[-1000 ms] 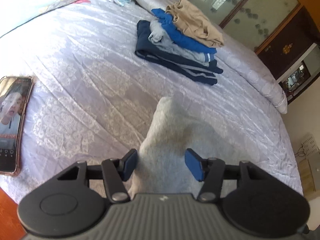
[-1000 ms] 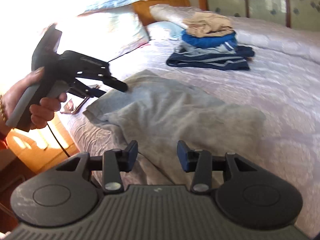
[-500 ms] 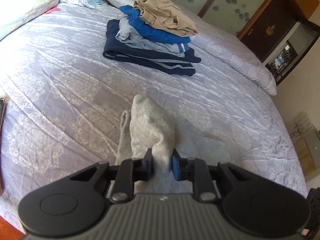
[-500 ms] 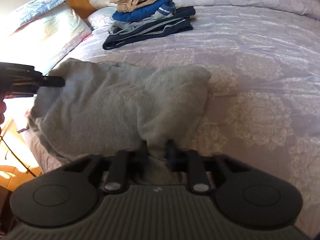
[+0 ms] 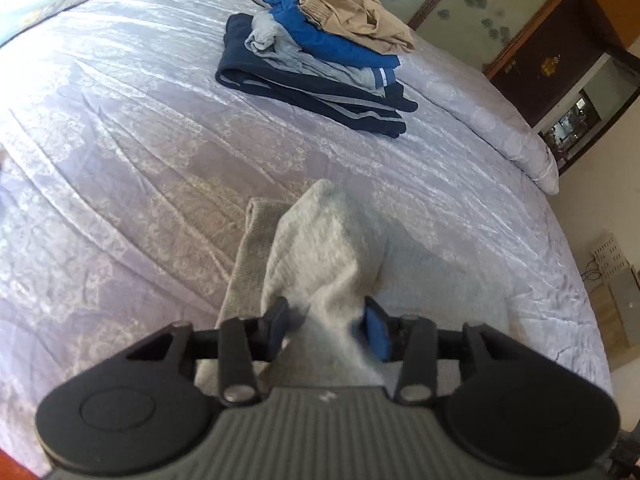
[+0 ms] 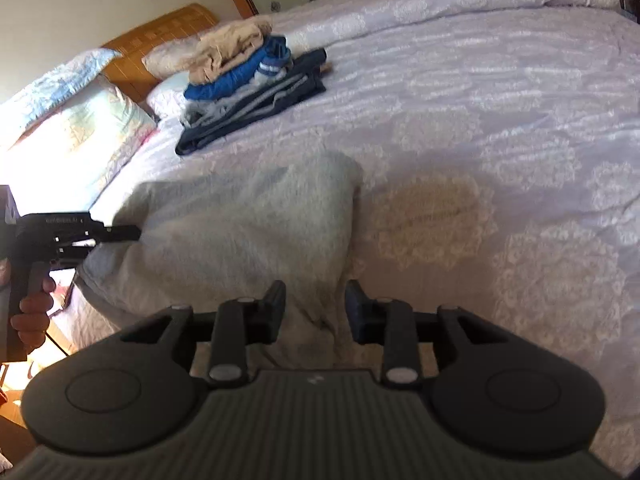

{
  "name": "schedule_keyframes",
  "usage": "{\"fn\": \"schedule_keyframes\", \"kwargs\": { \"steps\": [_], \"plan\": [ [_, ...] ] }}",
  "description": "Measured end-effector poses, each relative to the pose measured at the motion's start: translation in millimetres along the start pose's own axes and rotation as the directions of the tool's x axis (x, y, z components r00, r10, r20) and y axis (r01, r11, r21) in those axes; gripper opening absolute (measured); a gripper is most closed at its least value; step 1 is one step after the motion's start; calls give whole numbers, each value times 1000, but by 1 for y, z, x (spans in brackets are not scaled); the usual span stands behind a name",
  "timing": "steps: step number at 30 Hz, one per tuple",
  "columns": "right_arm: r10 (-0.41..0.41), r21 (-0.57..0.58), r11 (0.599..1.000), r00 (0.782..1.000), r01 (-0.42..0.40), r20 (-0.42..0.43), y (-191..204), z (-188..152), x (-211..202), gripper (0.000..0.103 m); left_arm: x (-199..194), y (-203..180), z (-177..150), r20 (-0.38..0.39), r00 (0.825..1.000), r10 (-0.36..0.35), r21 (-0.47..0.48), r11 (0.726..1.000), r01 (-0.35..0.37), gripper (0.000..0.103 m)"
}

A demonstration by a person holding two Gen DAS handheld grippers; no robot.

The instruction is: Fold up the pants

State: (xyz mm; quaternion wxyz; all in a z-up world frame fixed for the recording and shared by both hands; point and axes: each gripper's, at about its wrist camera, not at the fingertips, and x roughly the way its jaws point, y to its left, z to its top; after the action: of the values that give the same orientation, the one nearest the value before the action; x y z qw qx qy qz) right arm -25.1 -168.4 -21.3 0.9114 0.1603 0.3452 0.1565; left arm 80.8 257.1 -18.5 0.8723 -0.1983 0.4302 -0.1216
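Note:
Grey pants (image 5: 320, 248) lie bunched on the lilac bedspread (image 5: 120, 140), a folded edge rising in front of my left gripper (image 5: 326, 328). Its jaws are opening; the cloth still passes between the blue pads (image 5: 376, 334), slack, with a gap at the left pad. In the right wrist view the same grey pants (image 6: 240, 232) spread as a broad folded mass. My right gripper (image 6: 316, 306) is opening over their near edge, and its pads stand clear of the cloth. My left gripper (image 6: 120, 234) shows at the far left edge of the pants, held by a hand (image 6: 32, 312).
A stack of folded clothes (image 5: 320, 64), navy, grey, blue and beige, sits further up the bed (image 6: 248, 80). Pillows (image 6: 72, 128) and a wooden headboard (image 6: 160, 36) lie beyond. A rolled quilt (image 5: 480, 100) runs along the far side, with a dark cabinet (image 5: 560, 60) behind it.
Half a second ago both grippers were shut on the grey pants; now both sets of jaws stand apart. The right view has rolled and shifted over the bed.

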Motion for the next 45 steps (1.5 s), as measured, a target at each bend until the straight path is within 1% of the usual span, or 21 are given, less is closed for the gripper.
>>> {"fn": "schedule_keyframes", "kwargs": {
  "steps": [1,3,5,6,8,9,10,11,12,13,14,15,19,24,30,33,34,35,36,42,45],
  "plan": [
    [30,4,1000,999,-30,27,1,6,-8,37,-11,-1,2,20,1000,20,14,1000,-20,53],
    [100,-5,995,993,-100,55,6,13,-18,37,-32,-1,4,66,998,17,2,1000,-17,53],
    [145,-34,989,989,-144,40,13,14,-22,37,-51,-4,4,103,994,-45,-16,999,47,48],
    [166,-44,985,986,-164,25,17,12,-22,37,-57,-9,2,111,990,-89,-4,996,90,48],
    [205,-63,977,979,-206,-22,23,5,-18,35,-62,-25,-4,107,983,-150,51,988,145,47],
    [204,-82,975,978,-207,-48,27,1,-14,34,-61,-32,-8,97,983,-158,84,985,150,47],
    [190,-107,974,979,-198,-80,31,-4,-9,33,-57,-40,-13,81,985,-150,122,983,140,46],
    [179,-125,973,976,-195,-126,34,-8,-3,31,-50,-46,-19,66,991,-120,163,981,108,46],
    [179,-135,968,960,-210,-214,37,-14,7,31,-41,-49,-23,52,996,-66,194,979,55,46],
    [170,-146,965,944,-217,-281,39,-23,15,31,-28,-48,-28,35,999,18,214,976,-25,45],
    [157,-165,963,942,-213,-297,41,-29,18,31,-16,-44,-32,13,996,92,221,971,-92,33],
    [157,-178,961,947,-212,-280,42,-32,17,31,-6,-39,-35,-3,991,135,223,966,-131,30],
    [182,-125,966,939,-226,-290,35,-27,19,31,-2,-38,-40,10,987,160,218,963,-158,32],
    [199,-103,967,941,-234,-272,33,-26,16,32,-3,-47,-40,10,980,200,230,953,-197,32],
    [215,-94,966,948,-242,-233,32,-18,3,37,-6,-54,-40,8,978,210,251,946,-205,40],
    [221,-90,966,956,-241,-192,29,-10,-7,42,-12,-59,-40,9,980,201,258,946,-196,49],
    [219,-86,968,959,-236,-178,28,-7,-9,43,-15,-61,-40,12,979,203,265,944,-199,52],
    [214,-82,970,963,-229,-165,26,-4,-11,46,-18,-63,-41,17,978,210,274,939,-207,59],
    [206,-77,973,967,-220,-151,23,-1,-13,47,-21,-65,-41,28,976,217,281,935,-216,61],
    [174,4,985,979,-174,-105,3,7,-15,59,-39,-68,-36,72,973,222,301,925,-233,64],
    [168,63,985,980,-162,-106,-7,7,-13,63,-42,-62,-31,80,968,238,292,923,-251,71]
  ]
}}
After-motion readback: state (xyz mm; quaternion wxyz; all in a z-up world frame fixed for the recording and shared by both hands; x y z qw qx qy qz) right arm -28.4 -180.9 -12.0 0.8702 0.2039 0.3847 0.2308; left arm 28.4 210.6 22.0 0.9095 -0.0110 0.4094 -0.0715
